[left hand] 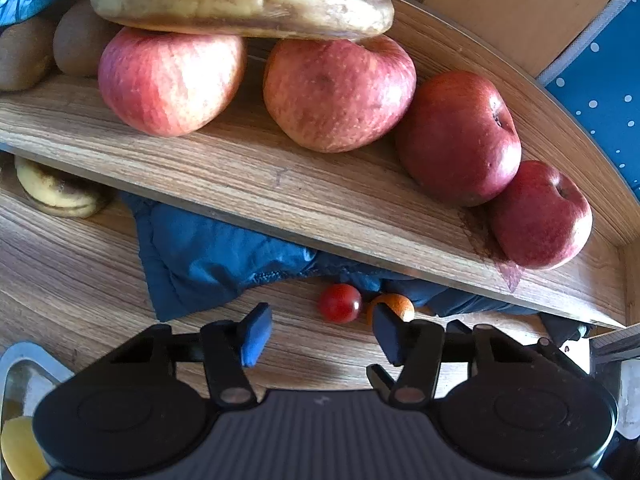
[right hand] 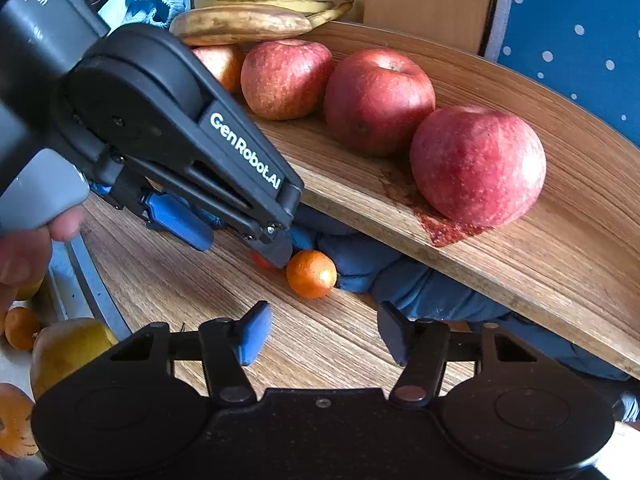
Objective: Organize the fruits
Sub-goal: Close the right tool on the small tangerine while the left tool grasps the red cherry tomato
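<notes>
Both my grippers, left (left hand: 320, 334) and right (right hand: 324, 332), gape empty above tabletop (left hand: 80, 272); left tips near tomato (left hand: 340, 303) and orange (right hand: 311, 274).

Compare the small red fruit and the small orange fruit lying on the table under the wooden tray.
The small red fruit is deep glossy red; the small orange fruit is bright orange with a duller, finely textured skin. From the left wrist view, the red fruit lies in the open between the fingers of the left gripper, while the orange fruit is partly hidden behind one pad. Both are round, similar in size, and rest on the table beside the blue cloth.
</notes>
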{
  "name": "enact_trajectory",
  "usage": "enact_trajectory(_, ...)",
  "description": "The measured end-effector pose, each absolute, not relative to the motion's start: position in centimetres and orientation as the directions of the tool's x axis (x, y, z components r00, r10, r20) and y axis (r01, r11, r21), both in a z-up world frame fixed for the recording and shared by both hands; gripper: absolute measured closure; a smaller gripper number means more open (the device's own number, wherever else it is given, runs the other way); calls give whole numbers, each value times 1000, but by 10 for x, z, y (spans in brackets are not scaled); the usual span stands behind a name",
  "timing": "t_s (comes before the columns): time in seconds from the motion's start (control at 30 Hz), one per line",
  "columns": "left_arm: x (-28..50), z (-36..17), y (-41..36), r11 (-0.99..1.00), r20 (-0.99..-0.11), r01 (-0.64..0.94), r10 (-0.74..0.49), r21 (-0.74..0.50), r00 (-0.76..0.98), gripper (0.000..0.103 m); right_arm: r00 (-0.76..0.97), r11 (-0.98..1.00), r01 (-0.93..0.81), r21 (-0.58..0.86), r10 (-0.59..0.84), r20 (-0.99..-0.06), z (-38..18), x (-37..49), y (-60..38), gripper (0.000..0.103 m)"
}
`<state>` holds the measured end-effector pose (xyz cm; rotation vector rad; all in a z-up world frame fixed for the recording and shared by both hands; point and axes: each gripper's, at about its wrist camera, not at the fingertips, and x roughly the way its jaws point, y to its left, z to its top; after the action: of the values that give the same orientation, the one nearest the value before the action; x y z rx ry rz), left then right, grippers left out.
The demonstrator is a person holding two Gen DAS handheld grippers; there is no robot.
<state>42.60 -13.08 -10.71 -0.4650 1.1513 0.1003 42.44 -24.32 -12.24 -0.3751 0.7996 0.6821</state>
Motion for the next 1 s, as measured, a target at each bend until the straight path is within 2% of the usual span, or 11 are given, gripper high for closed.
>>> enact_trajectory(0.17,430,-108,-132,901,-895,-308,-161,-305,415,50,506,713,-697,-75,415,-756,-122,425,-236,48)
enact_trajectory(0.33,435,-108,-135,904,-897,-303,-160,-301,411,50,512,688,-716,-115,406,-757,-126,422,-226,56)
enact_trajectory(0.8,442,-104,-135,907,-897,-299,-156,-296,412,60,513,662,-736,-141,410,-755,-130,428,-213,64)
enact_trajectory(1.0,442,-102,-134,905,-892,-287,-177,-314,417,71,510,656,-742,-138,420,-751,-131,427,-212,67)
